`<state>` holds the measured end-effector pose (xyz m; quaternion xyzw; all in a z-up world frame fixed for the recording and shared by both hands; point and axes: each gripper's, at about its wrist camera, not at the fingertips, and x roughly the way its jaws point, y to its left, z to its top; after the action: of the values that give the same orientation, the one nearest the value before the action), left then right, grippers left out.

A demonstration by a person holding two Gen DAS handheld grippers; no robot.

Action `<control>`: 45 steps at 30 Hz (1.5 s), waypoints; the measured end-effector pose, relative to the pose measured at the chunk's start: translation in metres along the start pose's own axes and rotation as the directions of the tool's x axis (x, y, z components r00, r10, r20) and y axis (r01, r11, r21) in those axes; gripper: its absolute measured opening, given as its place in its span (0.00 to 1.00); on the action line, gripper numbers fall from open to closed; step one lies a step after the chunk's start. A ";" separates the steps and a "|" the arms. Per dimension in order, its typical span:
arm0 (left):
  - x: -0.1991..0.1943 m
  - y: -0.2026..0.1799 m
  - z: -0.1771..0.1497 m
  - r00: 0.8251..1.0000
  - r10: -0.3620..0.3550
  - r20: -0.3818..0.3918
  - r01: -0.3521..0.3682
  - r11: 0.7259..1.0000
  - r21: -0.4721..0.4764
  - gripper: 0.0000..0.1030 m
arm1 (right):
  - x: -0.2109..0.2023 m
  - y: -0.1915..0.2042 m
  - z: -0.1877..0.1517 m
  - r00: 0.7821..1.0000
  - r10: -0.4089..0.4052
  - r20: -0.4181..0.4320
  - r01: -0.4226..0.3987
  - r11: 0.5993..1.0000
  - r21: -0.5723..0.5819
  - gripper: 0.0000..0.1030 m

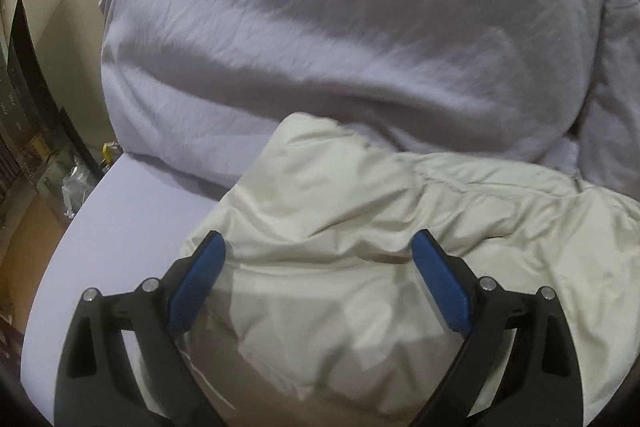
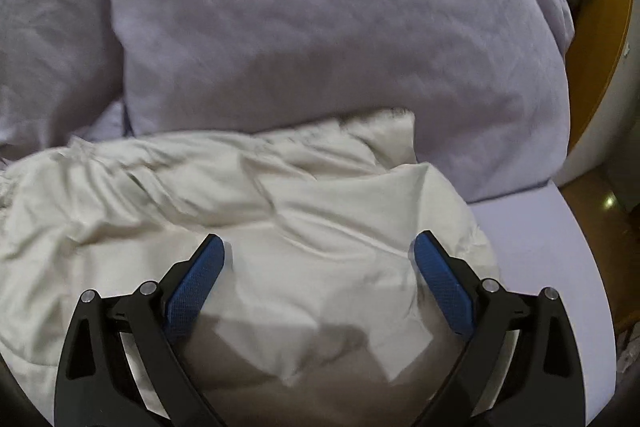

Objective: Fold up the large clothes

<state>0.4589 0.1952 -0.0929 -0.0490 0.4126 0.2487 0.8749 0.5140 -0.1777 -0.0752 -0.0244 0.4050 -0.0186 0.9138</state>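
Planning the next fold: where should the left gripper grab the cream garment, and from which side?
Judging by its pose, take the cream garment at its free left edge, where it ends on the bare lavender sheet. Bring the open left gripper in from the left, low, one finger under the hem. The middle is bunched and offers no clean edge.
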 end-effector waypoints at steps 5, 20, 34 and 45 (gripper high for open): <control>0.020 -0.003 -0.004 0.999 0.040 -0.010 -0.039 0.999 0.032 0.92 | 0.016 -0.001 -0.003 1.000 -0.014 -0.008 0.013 1.000 -0.008 0.95; 0.035 0.021 -0.010 0.999 0.045 -0.027 -0.045 0.999 0.009 0.94 | 0.053 0.002 -0.007 1.000 -0.011 0.005 0.011 1.000 -0.010 0.99; 0.033 0.025 -0.009 0.999 0.038 -0.027 -0.038 0.999 0.004 0.95 | 0.059 -0.001 -0.008 1.000 -0.012 0.008 0.012 1.000 -0.010 0.99; 0.032 0.025 -0.009 0.999 0.038 -0.028 -0.038 0.999 0.005 0.95 | 0.060 0.000 -0.008 1.000 -0.012 0.013 0.012 1.000 -0.012 0.99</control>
<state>0.4580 0.2272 -0.1197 -0.0429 0.4261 0.2636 0.8643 0.5481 -0.1815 -0.1247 -0.0326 0.3988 -0.0213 0.9162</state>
